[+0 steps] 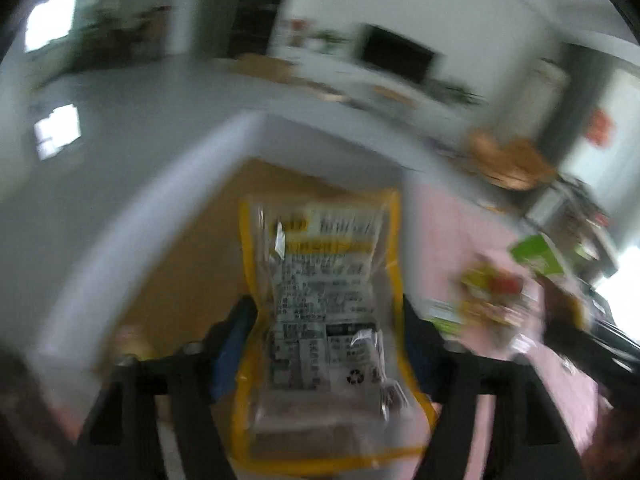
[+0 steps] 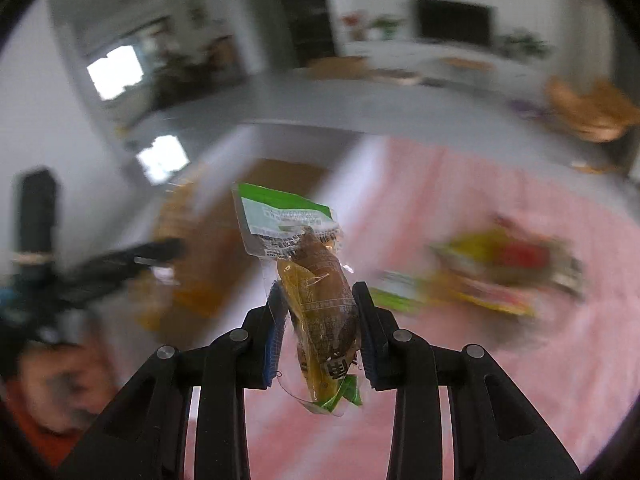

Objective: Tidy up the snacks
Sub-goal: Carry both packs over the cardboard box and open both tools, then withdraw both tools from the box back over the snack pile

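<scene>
A clear snack packet with a yellow border (image 1: 324, 312) stands upright between the fingers of my left gripper (image 1: 326, 308), whose blue pads touch both its edges. It hangs over a brown cardboard box (image 1: 188, 264) with pale flaps. My right gripper (image 2: 318, 292) is shut on a clear packet with a green top and a brown snack inside (image 2: 320, 280). The same green packet (image 1: 536, 256) shows at the right of the left wrist view. A blurred pile of snack packets (image 2: 500, 272) lies on the pink tablecloth (image 2: 460, 360).
The box (image 2: 224, 248) sits at the left end of the pink cloth, with the other gripper's dark arm (image 2: 100, 268) beside it. A person's head (image 2: 60, 384) is at lower left. Beyond the table are grey floor, a TV unit (image 2: 452, 24) and wooden chairs (image 2: 588, 108).
</scene>
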Available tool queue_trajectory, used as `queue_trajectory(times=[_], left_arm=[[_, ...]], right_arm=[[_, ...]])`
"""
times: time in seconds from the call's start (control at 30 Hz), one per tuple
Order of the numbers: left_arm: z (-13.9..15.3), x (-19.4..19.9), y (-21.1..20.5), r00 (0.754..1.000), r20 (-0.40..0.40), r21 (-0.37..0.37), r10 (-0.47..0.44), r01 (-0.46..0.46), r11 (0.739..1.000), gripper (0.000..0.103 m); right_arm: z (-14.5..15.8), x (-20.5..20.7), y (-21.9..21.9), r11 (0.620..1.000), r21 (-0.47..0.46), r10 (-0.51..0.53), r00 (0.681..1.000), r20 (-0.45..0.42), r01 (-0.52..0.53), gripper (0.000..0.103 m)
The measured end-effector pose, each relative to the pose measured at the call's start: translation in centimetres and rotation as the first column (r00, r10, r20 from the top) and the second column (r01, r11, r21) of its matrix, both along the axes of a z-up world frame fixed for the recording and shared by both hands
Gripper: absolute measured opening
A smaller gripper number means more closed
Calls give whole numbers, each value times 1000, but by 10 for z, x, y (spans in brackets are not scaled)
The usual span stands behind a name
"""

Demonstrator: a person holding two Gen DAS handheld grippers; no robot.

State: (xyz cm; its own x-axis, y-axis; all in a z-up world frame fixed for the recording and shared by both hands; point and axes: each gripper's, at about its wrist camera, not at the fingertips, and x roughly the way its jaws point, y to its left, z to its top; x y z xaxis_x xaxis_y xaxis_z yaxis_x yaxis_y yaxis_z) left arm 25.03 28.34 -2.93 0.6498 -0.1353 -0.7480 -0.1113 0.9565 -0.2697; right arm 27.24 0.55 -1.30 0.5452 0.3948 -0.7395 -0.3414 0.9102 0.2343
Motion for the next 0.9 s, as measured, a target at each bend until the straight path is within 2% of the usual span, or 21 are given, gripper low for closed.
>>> queue_trajectory(times=[0.03, 0.07, 0.1, 0.13, 0.23, 0.3, 0.37, 0.43, 0.5, 0.57, 0.63, 0.73, 0.8, 0.9], left_arm=[[-2, 1, 10, 999, -10, 7, 52, -52, 999, 89], [-5, 2, 23, 996, -25, 1, 83, -83, 997, 90], [-8, 1, 30, 994, -37, -7, 101, -101, 995, 90], [-10, 0, 36, 992, -47, -13, 118, -118, 993, 90], [-9, -9, 39, 990, -26, -44, 135, -136, 990, 90], [-7, -19, 22, 995, -1, -68, 104, -103, 992, 90], [-5, -27, -13, 999, 28, -83, 20, -18, 996, 90], [-5, -32, -55, 996, 46, -83, -75, 79, 993, 90], [-6, -41, -106, 978, 64, -73, -200, 204, 976, 92], [-23, -55, -170, 941, 55, -59, -333, 336, 940, 103], [-48, -63, -222, 904, 24, -47, -428, 428, 902, 103], [-89, -72, -284, 863, -54, 17, -503, 504, 863, 103], [-114, -70, -316, 855, -96, 56, -510, 516, 855, 103], [-139, -61, -333, 852, -115, 68, -511, 520, 851, 102]], right_arm=[[3, 4, 17, 999, 30, 40, 999, -14, -40, 44], [7, 9, 37, 994, 68, 90, 996, -20, -88, 55], [11, 12, 49, 988, 97, 123, 992, -16, -121, 79], [15, 14, 58, 983, 116, 145, 989, -6, -143, 85], [34, 7, 58, 980, 130, 143, 988, 65, -151, 83], [38, -2, 43, 989, 80, 116, 985, 125, -127, 85], [30, -15, 18, 997, -12, 80, 980, 183, -79, 86], [10, -24, -11, 996, -89, 41, 977, 211, -22, 86], [-27, -35, -50, 982, -181, -18, 978, 208, 57, 86], [-73, -44, -92, 953, -270, -95, 982, 163, 137, 86], [-124, -55, -146, 913, -339, -210, 974, 81, 225, 86], [-167, -81, -209, 856, -379, -367, 930, 31, 351, 85], [-178, -103, -247, 825, -375, -441, 896, 42, 424, 86], [-182, -118, -270, 803, -345, -495, 866, 69, 487, 86]])
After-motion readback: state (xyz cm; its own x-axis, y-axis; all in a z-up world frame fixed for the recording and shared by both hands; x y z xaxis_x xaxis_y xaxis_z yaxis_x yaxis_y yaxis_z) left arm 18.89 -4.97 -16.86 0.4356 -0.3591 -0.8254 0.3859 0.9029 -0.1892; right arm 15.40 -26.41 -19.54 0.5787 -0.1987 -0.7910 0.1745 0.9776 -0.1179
